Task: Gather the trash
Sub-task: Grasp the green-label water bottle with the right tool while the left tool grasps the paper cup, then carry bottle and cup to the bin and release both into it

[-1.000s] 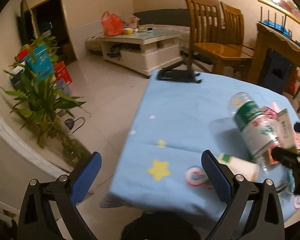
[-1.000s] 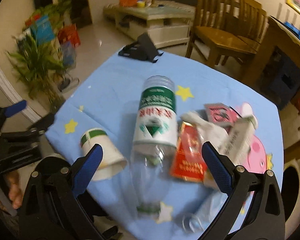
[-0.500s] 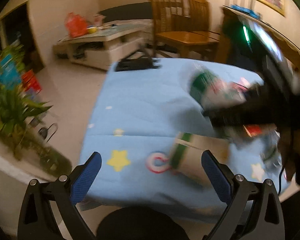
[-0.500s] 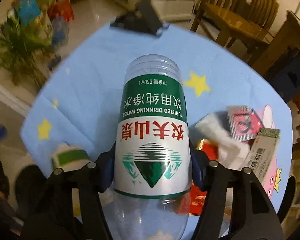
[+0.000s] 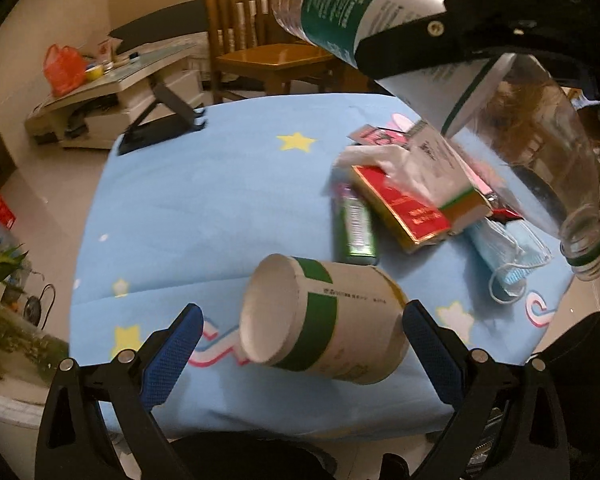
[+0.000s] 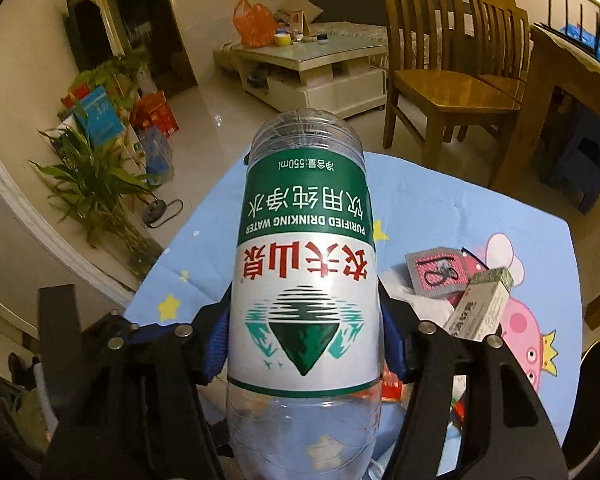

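Note:
My right gripper is shut on an empty plastic water bottle with a green and white label, held above the table. The bottle also shows in the left wrist view, high at the right. My left gripper is open, its blue pads either side of a paper cup lying on its side on the blue tablecloth. Beyond the cup lie a green tube, a red box, a white carton, a tissue and a blue face mask.
A black stand sits at the table's far left corner. Wooden chairs stand behind the table, a coffee table beyond. A potted plant is on the floor to the left. A pink packet lies on the cloth.
My right gripper closed on the water bottle and lifted it off the table. My left gripper moved right and forward, so the paper cup now lies between its open fingers.

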### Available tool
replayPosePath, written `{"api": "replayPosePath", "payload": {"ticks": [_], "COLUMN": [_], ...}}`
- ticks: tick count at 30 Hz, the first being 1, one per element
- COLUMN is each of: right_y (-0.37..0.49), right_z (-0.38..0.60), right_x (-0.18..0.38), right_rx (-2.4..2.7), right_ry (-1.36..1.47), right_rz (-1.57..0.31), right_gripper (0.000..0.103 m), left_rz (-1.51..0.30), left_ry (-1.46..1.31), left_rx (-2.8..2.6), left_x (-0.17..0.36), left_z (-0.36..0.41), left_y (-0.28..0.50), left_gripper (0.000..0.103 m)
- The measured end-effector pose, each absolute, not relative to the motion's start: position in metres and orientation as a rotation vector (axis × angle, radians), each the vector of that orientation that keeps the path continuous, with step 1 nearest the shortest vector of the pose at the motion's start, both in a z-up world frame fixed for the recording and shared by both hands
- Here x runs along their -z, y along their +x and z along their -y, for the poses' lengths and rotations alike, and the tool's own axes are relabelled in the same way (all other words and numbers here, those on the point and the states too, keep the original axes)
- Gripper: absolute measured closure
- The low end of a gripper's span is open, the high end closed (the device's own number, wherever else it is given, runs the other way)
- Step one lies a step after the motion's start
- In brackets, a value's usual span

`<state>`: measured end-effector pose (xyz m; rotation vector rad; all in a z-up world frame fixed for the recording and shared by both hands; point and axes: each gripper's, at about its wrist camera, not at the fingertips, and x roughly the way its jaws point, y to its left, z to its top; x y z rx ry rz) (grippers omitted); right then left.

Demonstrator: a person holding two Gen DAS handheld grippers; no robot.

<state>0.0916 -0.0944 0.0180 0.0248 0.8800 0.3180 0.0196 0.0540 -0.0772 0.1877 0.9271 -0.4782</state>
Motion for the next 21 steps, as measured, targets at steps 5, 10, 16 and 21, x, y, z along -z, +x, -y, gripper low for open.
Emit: {"api": "replayPosePath", "payload": {"ticks": [5, 10, 16, 21], "right_y": [0.082, 0.073, 0.061, 0.050], "right_z": [0.112, 0.135, 0.162, 0.187], "right_x": [-0.014, -0.011, -0.011, -0.014], "right_rx": [-0.310, -0.297, -0.287, -0.281], "right_ry": [0.068, 0.108, 0.157, 0.196], "right_rz": [-0.868, -0.852, -0.823, -0.788], "right_gripper": [0.042, 0.042, 0.042, 0.042], "left_rz": [-0.982, -0.968, -0.982, -0.939], "left_ry": [0.228, 0.315, 0.361, 0.309], "left_rx": [0.504, 0.422, 0.314, 0.303], "left_x": [0.093, 0.103, 0.107, 0.081], "left_z": [-0.034, -0.017, -0.016, -0.023], "left_y": [0.026, 0.024, 0.031, 0.031], "left_gripper": [0.007, 0.013, 0.046, 0.046]}}
